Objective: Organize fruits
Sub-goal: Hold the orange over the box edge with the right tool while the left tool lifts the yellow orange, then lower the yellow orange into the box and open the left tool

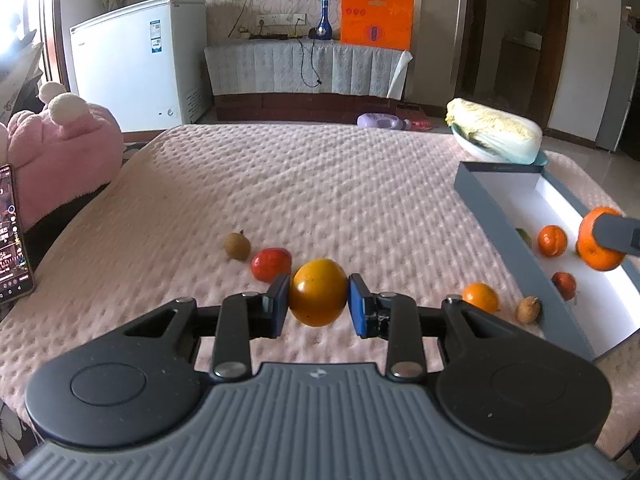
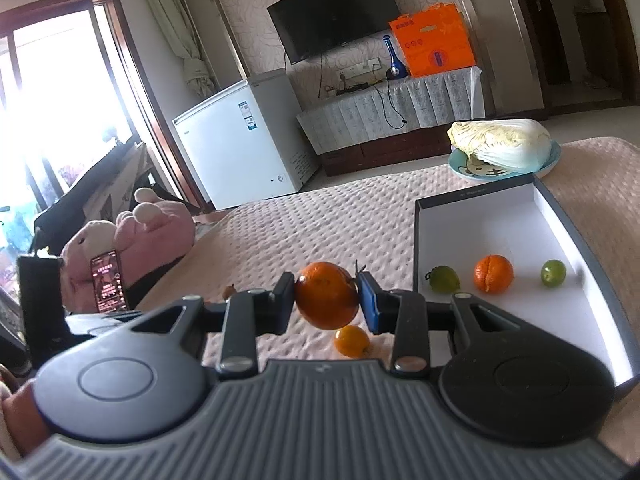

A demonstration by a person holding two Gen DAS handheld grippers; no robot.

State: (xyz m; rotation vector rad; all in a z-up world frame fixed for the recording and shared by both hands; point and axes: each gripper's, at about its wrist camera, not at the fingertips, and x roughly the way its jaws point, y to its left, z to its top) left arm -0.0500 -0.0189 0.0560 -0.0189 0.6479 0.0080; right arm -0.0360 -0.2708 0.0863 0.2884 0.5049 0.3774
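pink quilted bed (image 1: pixel 320 184); left claw (image 1: pixel 319 301) grips smooth yellow-orange fruit (image 1: pixel 318 293); right claw (image 2: pixel 327 298) grips orange (image 2: pixel 327 295).

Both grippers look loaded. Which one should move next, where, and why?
Probably the right gripper: carry its orange a little further over the white floor of the box and open. In the left wrist view that orange already hangs above the box's near end. The left gripper pinches a yellow-orange fruit out over the bedspread.
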